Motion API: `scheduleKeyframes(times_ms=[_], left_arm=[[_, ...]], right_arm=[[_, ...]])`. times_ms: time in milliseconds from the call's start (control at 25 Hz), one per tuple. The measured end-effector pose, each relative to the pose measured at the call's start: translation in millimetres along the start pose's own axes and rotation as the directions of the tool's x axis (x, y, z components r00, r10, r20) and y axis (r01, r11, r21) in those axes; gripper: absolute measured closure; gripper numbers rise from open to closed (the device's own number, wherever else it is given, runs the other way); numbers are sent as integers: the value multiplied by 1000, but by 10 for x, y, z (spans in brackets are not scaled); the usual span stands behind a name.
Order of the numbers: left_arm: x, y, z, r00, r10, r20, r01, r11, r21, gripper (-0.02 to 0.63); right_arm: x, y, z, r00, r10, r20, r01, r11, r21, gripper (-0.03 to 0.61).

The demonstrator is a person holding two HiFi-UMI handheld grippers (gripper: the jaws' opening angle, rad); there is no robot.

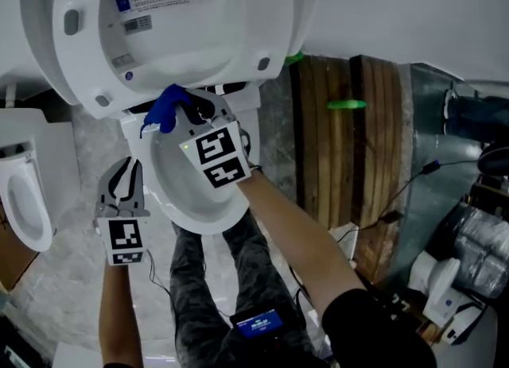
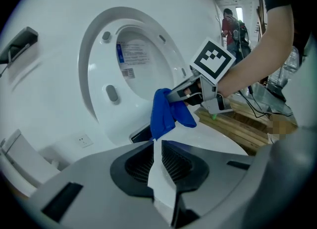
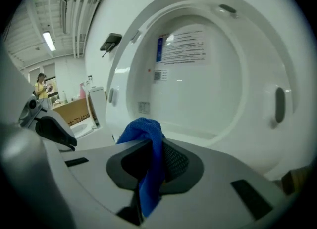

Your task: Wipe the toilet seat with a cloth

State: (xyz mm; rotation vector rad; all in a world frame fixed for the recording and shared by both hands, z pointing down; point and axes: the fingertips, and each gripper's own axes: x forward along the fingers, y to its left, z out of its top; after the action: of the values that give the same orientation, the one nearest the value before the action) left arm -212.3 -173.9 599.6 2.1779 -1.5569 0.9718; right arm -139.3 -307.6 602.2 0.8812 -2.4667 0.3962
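The white toilet seat (image 1: 87, 68) and its lid stand raised above the bowl rim (image 1: 171, 195). My right gripper (image 1: 176, 112) is shut on a blue cloth (image 1: 163, 110) and holds it at the back of the bowl, just under the raised seat near the hinge. In the right gripper view the cloth (image 3: 148, 141) hangs out between the jaws, with the raised seat (image 3: 280, 74) right ahead. My left gripper (image 1: 126, 174) hovers left of the bowl, its jaws a narrow slit apart with nothing between them. The left gripper view shows the cloth (image 2: 166, 112) bunched against the seat (image 2: 91, 74).
A second toilet (image 1: 24, 191) stands at the left edge. A wooden pallet (image 1: 350, 144) with cables lies to the right of the bowl. The person's legs and a small device with a blue screen (image 1: 258, 325) are below the bowl. White gear (image 1: 445, 287) sits at the lower right.
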Motion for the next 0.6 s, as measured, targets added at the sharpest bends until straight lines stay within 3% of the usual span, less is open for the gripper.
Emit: scheduleKeyframes(times_ms=[120, 360, 600], left_arm=[[66, -116, 58, 1000, -15, -5, 15, 1000, 17, 560], [203, -343, 283, 999, -41, 2, 41, 998, 47, 560], [332, -543, 464, 998, -66, 8, 65, 995, 77, 560]], right_arm=[[-148, -291, 4, 999, -42, 23, 40, 997, 68, 531], [-423, -674, -31, 995, -91, 44, 87, 993, 83, 531], [-729, -1258, -206, 978, -201, 44, 191, 965, 179, 531]])
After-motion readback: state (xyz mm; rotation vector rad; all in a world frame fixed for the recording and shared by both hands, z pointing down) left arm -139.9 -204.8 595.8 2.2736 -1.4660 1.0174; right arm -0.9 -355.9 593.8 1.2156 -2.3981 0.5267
